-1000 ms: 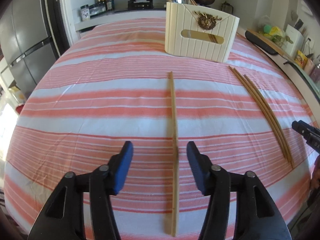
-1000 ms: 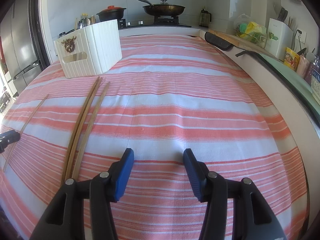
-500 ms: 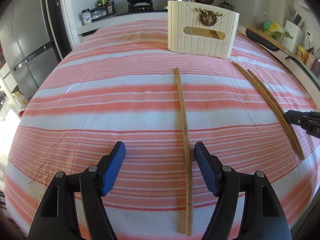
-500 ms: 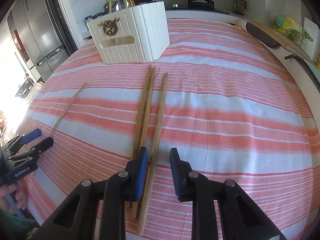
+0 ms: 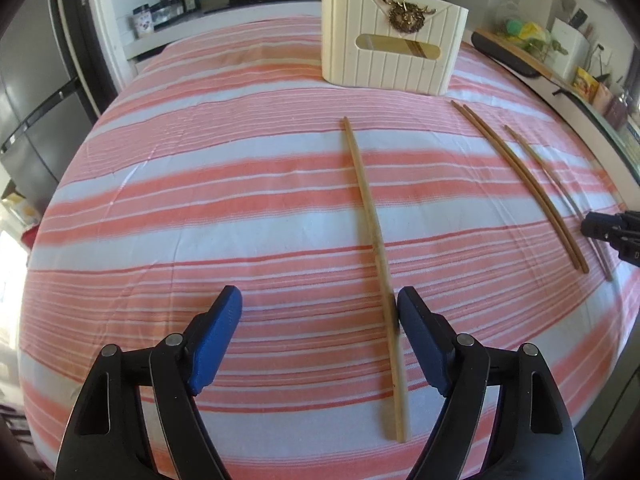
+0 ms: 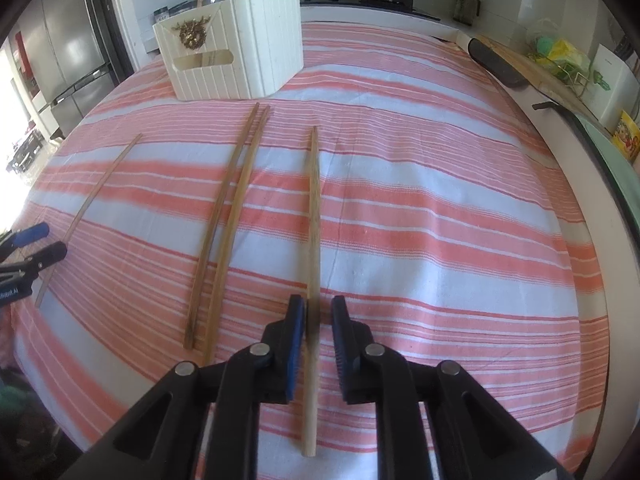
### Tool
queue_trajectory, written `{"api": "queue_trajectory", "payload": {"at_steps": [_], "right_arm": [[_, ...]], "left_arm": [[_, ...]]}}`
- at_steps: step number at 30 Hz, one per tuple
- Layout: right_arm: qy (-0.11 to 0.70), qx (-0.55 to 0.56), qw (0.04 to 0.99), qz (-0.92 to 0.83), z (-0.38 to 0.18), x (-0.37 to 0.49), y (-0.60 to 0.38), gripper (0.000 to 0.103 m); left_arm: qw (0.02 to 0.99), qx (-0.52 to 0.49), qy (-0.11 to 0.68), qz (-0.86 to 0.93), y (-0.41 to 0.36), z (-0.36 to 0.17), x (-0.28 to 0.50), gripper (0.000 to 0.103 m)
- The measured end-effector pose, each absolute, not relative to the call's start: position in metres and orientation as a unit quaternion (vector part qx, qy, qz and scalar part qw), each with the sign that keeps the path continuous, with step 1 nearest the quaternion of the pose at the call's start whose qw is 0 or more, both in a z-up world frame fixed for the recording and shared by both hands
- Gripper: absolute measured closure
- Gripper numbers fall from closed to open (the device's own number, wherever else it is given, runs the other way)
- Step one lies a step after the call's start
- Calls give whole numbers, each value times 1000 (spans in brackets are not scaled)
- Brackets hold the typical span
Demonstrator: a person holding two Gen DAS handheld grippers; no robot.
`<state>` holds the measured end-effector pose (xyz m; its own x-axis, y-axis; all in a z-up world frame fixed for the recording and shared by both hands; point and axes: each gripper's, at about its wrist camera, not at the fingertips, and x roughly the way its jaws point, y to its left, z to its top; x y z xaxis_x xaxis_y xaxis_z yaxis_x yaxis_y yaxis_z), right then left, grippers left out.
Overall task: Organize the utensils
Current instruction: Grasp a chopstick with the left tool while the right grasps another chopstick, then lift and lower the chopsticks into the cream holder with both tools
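A red-and-white striped tablecloth (image 5: 200,208) is covering the whole table. A cream ribbed utensil caddy (image 5: 394,46) with a gold ornament is standing at the far end, chopsticks already poking out of its top.

Four loose chopsticks are lying lengthwise on the cloth. A darker pair (image 6: 226,220) is resting side by side, near the caddy at its far end. A pale single chopstick (image 5: 374,248) is lying well left of that pair. Another pale chopstick (image 6: 313,264) is lying just right of the pair.

The left gripper (image 5: 320,334) is opening, jaws standing wide; its chopstick is sitting between them, right against the right-hand pad, the left pad well clear.

The right gripper (image 6: 318,338) is narrow and opening slightly; its chopstick is running between the pads, the left pad touching or nearly so, the right one showing a gap.
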<state>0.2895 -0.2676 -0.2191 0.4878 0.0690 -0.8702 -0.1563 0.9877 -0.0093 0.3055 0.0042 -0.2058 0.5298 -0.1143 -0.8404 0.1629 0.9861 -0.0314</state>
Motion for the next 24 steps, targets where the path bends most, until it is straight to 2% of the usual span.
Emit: {"api": "queue_trajectory", "payload": {"at_steps": [7, 13, 15, 18, 20, 22, 24], "right_arm": [[539, -59, 835, 90, -218, 310, -272, 77], [553, -76, 823, 102, -219, 349, -263, 77], [555, -74, 822, 101, -219, 367, -260, 77], [557, -75, 821, 99, -219, 393, -254, 77], [560, -77, 819, 100, -218, 409, -248, 79], [564, -89, 815, 100, -218, 422, -241, 94], [563, -91, 816, 96, -217, 431, -237, 96]], "left_arm": [[853, 47, 509, -108, 3, -202, 344, 23], [836, 73, 530, -121, -15, -205, 384, 36], [834, 74, 533, -126, -19, -205, 397, 43], [829, 71, 541, -124, -25, -203, 416, 63], [830, 62, 541, -118, -25, -202, 424, 94], [834, 48, 537, -112, -24, -202, 429, 98], [842, 36, 527, -106, -21, -200, 429, 98]]}}
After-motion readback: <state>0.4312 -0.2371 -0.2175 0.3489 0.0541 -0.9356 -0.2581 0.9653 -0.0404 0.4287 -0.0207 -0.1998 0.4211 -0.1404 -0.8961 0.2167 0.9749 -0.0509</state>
